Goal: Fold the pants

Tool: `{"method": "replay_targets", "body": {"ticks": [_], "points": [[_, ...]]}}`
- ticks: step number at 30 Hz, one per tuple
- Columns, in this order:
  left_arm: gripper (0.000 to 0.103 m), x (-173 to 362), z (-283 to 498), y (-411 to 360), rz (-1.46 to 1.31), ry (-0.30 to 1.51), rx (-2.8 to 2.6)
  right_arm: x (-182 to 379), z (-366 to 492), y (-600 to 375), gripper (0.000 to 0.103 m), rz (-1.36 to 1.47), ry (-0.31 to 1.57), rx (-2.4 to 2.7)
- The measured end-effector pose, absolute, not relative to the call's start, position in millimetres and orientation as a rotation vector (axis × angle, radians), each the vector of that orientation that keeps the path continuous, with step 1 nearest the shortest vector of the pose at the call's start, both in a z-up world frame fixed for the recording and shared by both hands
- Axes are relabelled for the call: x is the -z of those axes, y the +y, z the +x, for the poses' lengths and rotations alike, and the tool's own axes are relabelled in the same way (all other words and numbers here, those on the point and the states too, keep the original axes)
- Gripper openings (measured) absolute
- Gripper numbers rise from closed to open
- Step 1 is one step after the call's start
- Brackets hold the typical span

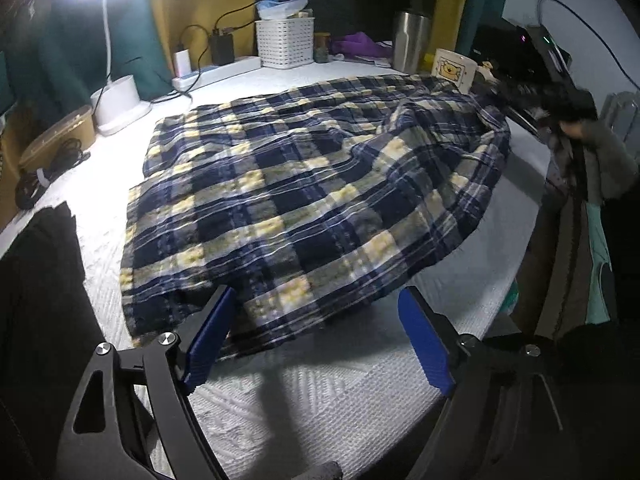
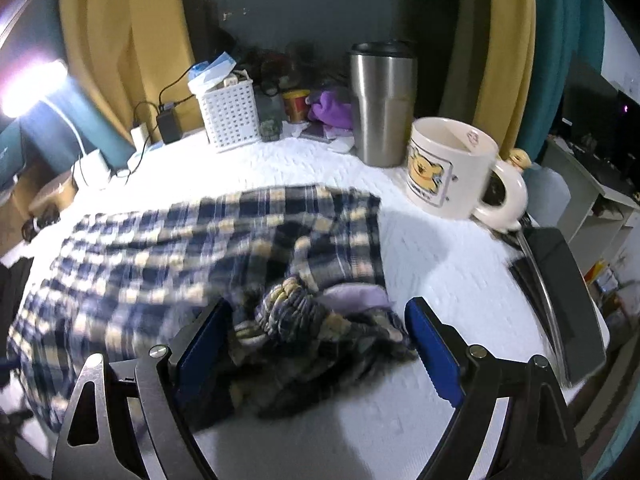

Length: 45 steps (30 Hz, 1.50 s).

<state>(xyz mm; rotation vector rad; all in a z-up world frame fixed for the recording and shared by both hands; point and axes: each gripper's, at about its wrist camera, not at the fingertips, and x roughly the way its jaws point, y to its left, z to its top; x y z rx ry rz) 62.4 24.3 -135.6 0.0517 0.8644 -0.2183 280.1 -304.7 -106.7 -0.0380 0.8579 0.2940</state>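
Plaid pants (image 1: 304, 192) in navy, grey and pale yellow lie spread on the white table cover (image 1: 320, 392). My left gripper (image 1: 316, 332) is open, its blue pads on either side of the near hem, just above it. In the right wrist view the pants (image 2: 180, 248) stretch left, and their bunched elastic waistband (image 2: 296, 312) lies rumpled between my right gripper's fingers. My right gripper (image 2: 320, 340) is open, just over the waistband. The right gripper's body and the hand holding it (image 1: 576, 116) show at the far right of the left wrist view.
A bear mug (image 2: 448, 168) and a steel tumbler (image 2: 380, 104) stand behind the waistband. A white basket (image 2: 230, 116), chargers with cables (image 1: 220, 46) and a lamp base (image 1: 120, 100) line the back. A dark garment (image 1: 40, 280) lies at the left. A black flat object (image 2: 568, 300) lies at the right edge.
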Motion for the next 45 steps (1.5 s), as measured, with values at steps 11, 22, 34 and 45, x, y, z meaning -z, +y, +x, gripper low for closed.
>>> {"method": "replay_targets", "body": {"ticks": [11, 22, 34, 45], "points": [[0.022, 135.3, 75.0, 20.0, 0.133, 0.835, 0.175, 100.8, 289.7, -295.9, 0.090, -0.084, 0.848, -0.295], [0.004, 110.6, 99.3, 35.6, 0.054, 0.784, 0.175, 115.7, 181.2, -283.8, 0.090, -0.274, 0.830, -0.347], [0.004, 91.0, 101.8, 37.5, 0.023, 0.758, 0.185, 147.6, 116.6, -201.9, 0.090, -0.424, 0.789, -0.557], [0.004, 96.8, 105.9, 41.1, 0.002, 0.796, 0.191, 125.8, 148.2, -213.2, 0.015, -0.370, 0.818, -0.659]]}}
